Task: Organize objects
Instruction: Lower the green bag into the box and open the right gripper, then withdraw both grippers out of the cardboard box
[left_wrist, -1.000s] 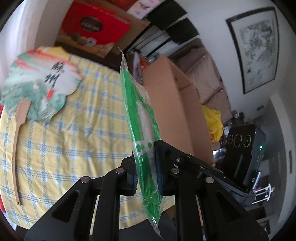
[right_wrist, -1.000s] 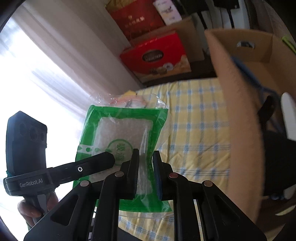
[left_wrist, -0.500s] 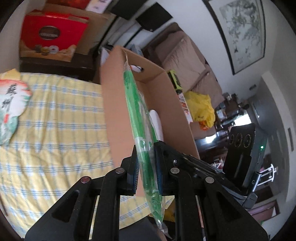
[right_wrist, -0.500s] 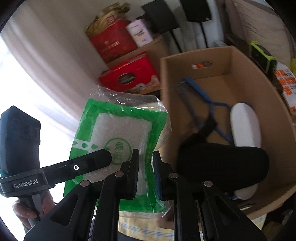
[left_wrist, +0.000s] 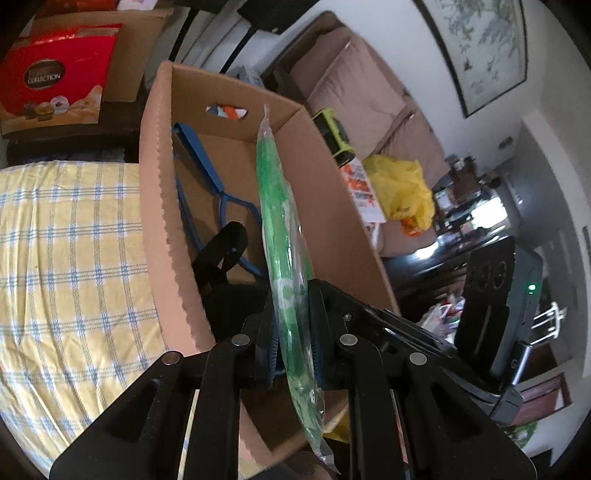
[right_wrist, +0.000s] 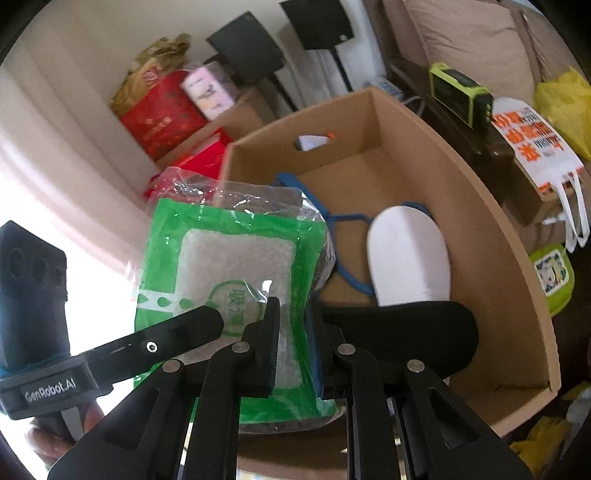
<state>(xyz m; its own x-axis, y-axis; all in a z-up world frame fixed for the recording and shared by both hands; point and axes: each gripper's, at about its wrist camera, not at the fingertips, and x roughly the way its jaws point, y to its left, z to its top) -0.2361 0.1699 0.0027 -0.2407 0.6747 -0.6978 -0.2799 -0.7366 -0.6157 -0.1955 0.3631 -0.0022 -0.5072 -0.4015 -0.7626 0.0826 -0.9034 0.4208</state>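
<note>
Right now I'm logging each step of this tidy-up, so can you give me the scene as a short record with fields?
held item: green packet
left gripper: shut on the packet
right gripper: shut on the packet
packet position: upright, above the near end of the cardboard box
box contents: blue hanger, white slipper, black item
beside box: yellow checked cloth

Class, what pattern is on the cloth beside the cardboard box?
The cloth is yellow with blue-and-white checks, clearest in the left wrist view.
</note>
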